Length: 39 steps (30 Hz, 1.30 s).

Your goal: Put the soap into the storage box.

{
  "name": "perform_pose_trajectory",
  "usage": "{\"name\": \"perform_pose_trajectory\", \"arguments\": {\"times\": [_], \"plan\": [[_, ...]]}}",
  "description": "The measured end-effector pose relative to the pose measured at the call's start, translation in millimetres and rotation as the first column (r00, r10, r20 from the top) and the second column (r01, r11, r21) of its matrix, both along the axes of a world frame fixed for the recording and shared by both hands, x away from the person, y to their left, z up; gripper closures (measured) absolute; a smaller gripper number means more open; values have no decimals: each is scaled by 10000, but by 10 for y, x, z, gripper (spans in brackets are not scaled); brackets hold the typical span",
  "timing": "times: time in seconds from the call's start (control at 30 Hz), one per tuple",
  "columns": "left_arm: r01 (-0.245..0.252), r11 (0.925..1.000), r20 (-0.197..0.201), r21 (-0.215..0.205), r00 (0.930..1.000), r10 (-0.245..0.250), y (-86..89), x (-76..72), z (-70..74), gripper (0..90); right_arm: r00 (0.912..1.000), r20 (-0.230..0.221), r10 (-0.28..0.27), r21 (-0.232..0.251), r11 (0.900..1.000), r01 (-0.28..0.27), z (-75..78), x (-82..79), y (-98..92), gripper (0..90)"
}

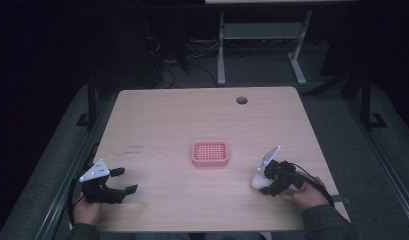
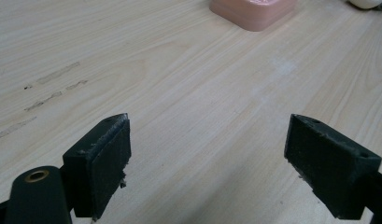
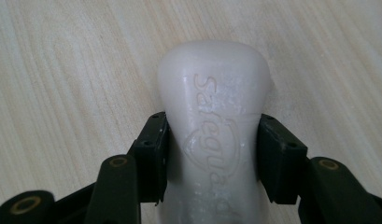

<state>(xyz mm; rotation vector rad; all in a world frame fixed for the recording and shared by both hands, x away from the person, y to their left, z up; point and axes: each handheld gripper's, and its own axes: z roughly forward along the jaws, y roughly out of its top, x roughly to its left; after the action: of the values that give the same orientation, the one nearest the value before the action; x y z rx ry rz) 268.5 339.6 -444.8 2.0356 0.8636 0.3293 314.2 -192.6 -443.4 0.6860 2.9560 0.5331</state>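
Observation:
A white bar of soap (image 3: 214, 135) with an embossed brand name lies on the wooden table (image 1: 192, 120), and my right gripper (image 3: 212, 154) is shut on its narrow waist, both pads pressed against its sides. From above, the soap (image 1: 256, 181) pokes out left of the right gripper (image 1: 270, 181) near the table's front right. A pink slotted soap dish (image 1: 210, 153) sits mid-table, with its corner (image 2: 254, 11) in the left gripper view. My left gripper (image 1: 124, 180) rests at the front left, open (image 2: 207, 158), nothing between its pads.
A round cable hole (image 1: 241, 100) is near the table's far edge. Faint dark scuffs (image 2: 48, 91) mark the wood left of centre. Beyond the table stands a grey desk frame (image 1: 262, 40) on a dark floor.

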Motion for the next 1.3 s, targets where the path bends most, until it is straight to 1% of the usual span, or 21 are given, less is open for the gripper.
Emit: {"name": "perform_pose_trajectory", "arguments": {"times": [0.07, 0.1, 0.13, 0.3, 0.33, 0.47, 0.63, 0.7, 0.77, 0.8, 0.97, 1.07, 1.23, 1.3], "plan": [[1, 10000, -2, -18, 10000, -1, -5, -2, -1, 139, 10000, -6, 25, 48, 10000, -25, 16, -6, -4, 488], [13, 10000, -18, 11, 10000, -13, -10, -2, 0, 139, 10000, 83, -1, 56, 10000, 1, 28, -12, -5, 488], [22, 10000, -15, 10, 10000, -22, -12, -2, -1, 139, 9999, 104, 70, 107, 9999, -71, 38, -10, -9, 488], [5, 10000, -12, -2, 10000, -5, -7, -2, 0, 139, 9996, 294, 14, 182, 9998, -20, 110, -18, -16, 488], [-4, 10000, -14, -9, 10000, 4, -4, -2, 0, 139, 9992, 393, 54, 294, 9995, -66, 160, -16, -20, 488], [4, 10000, -1, 11, 10000, -4, -5, -2, 2, 139, 9982, 579, 180, 387, 9990, -203, 234, -5, 8, 489], [-6, 10000, 13, 5, 10000, 6, 1, -4, 6, 139, 9982, 571, 155, 419, 9990, -179, 270, 19, 42, 488], [3, 10000, 18, 18, 10000, -3, 5, -2, 5, 139, 9976, 656, 218, 429, 9988, -246, 287, 37, 60, 489], [46, 10000, 62, 70, 10000, -46, 8, 3, 6, 139, 9977, 628, 259, 483, 9984, -290, 308, 51, 83, 488], [9, 10000, 50, -14, 10000, -9, 1, 2, 3, 139, 9969, 692, 365, 442, 9982, -396, 327, 64, 108, 488], [14, 10000, 59, -16, 10000, -14, 3, 1, 6, 139, 9956, 780, 516, 400, 9977, -549, 388, 109, 178, 488], [-9, 10000, 48, -53, 10000, 9, 4, 0, 6, 139, 9950, 776, 625, 481, 9966, -663, 420, 150, 215, 488], [-19, 10000, 60, -73, 10000, 19, 4, 0, 7, 139, 9942, 780, 740, 444, 9960, -776, 464, 213, 289, 488], [-11, 10000, 59, -79, 10000, 11, 2, 1, 7, 139, 9927, 855, 849, 402, 9953, -886, 483, 239, 318, 488]]}}
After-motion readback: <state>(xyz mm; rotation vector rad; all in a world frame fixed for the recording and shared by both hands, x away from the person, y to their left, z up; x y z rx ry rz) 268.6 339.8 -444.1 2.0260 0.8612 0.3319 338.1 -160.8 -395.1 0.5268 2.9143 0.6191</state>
